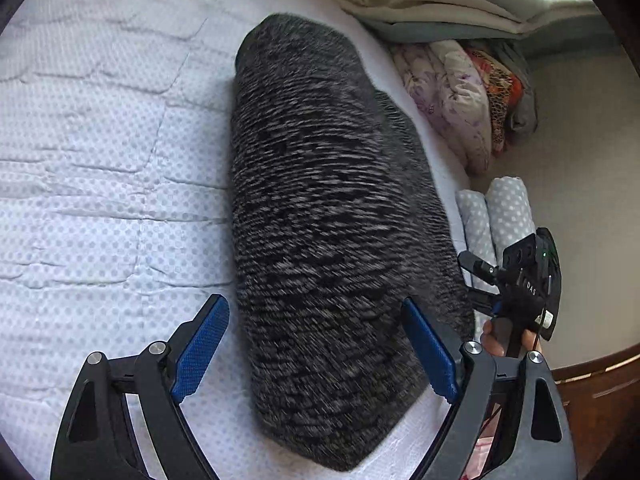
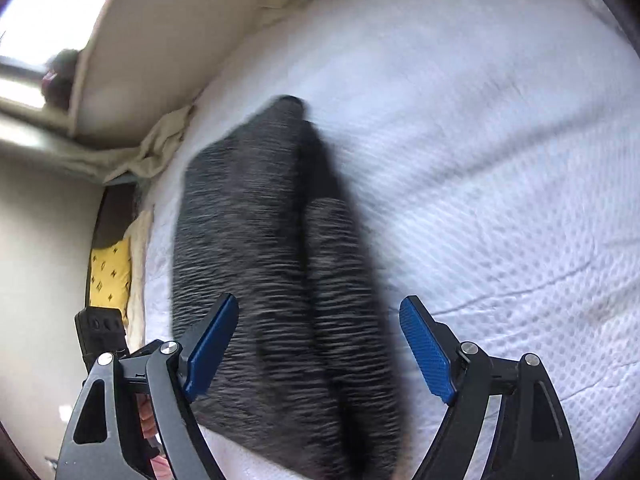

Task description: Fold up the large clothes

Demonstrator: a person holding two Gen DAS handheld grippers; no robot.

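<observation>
While both our grippers, left (image 1: 316, 344) and right (image 2: 320, 344), stand with jaws wide apart and nothing clamped, the dark marled sweater (image 1: 332, 240) lies folded lengthwise on the white dotted bedcover (image 1: 100, 160) beneath them.

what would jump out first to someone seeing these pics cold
The dark grey knitted garment lies folded into a long strip on the white dotted bedspread, filling the middle of both views. Blue pads of the left hand-held gripper stand wide open over its near end. At the bed's far right edge sits a heap of floral bedding.
</observation>
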